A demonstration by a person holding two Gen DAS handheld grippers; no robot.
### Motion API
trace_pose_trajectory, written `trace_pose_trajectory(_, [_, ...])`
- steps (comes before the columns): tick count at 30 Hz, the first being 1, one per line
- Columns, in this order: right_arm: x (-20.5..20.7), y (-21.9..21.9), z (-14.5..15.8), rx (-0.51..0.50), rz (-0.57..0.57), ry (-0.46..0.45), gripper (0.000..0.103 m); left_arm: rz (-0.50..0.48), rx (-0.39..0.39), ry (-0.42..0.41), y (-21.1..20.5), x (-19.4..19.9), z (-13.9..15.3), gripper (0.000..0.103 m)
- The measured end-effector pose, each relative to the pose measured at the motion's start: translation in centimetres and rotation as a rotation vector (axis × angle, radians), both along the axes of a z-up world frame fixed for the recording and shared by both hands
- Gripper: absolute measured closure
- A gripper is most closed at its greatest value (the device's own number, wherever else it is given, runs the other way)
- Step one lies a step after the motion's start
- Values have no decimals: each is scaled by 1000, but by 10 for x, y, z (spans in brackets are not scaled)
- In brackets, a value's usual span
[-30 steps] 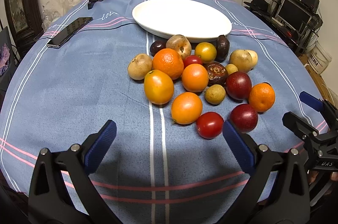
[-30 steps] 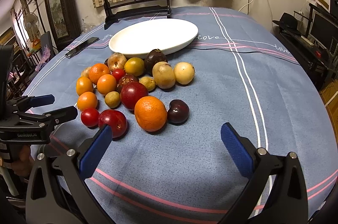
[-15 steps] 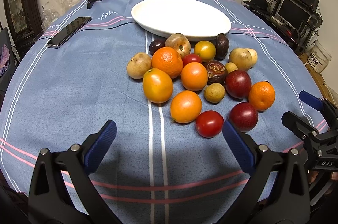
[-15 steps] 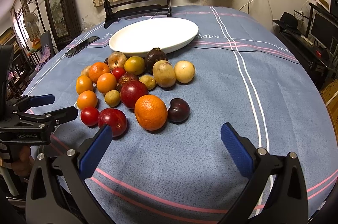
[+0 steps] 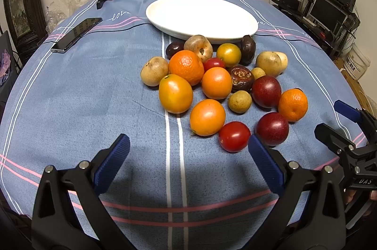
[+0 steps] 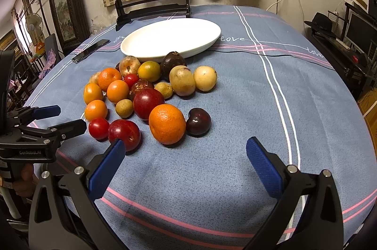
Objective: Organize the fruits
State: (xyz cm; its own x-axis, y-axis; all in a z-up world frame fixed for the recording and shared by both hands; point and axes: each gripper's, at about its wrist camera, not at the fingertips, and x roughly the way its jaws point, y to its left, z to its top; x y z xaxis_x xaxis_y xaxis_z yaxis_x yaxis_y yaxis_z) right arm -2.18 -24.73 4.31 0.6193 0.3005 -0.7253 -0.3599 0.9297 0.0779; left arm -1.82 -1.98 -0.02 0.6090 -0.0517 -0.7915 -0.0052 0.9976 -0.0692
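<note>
Both my grippers, left (image 5: 188, 155) and right (image 6: 183, 158), have crept nearer the fruit pile (image 5: 219, 85), jaws apart and empty. Behind it, the oval white plate (image 5: 235, 33) runs its long axis left to right.

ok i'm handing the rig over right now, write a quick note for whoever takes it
Left gripper: open, empty, above the cloth at the near edge of the fruit pile.
Right gripper: open, empty, above the cloth just in front of the big orange and dark plum.
Fruit: all loose in one cluster on the tablecloth, in front of the white plate. Nearest the left gripper is a red tomato.
Done: nothing, the plate holds no fruit.
Left: every fruit is yet to be sorted. A phone lies on the table's far left.
</note>
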Motion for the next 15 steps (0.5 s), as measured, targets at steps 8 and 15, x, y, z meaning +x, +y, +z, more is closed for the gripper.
trace_pose_trajectory(8, [0, -3, -3, -16, -6, 8, 1, -9, 2, 7, 0, 0, -2, 2])
trace_pose_trajectory(15, [1, -5, -8, -50, 19, 21, 1, -55, 16, 0, 11, -4, -5, 2])
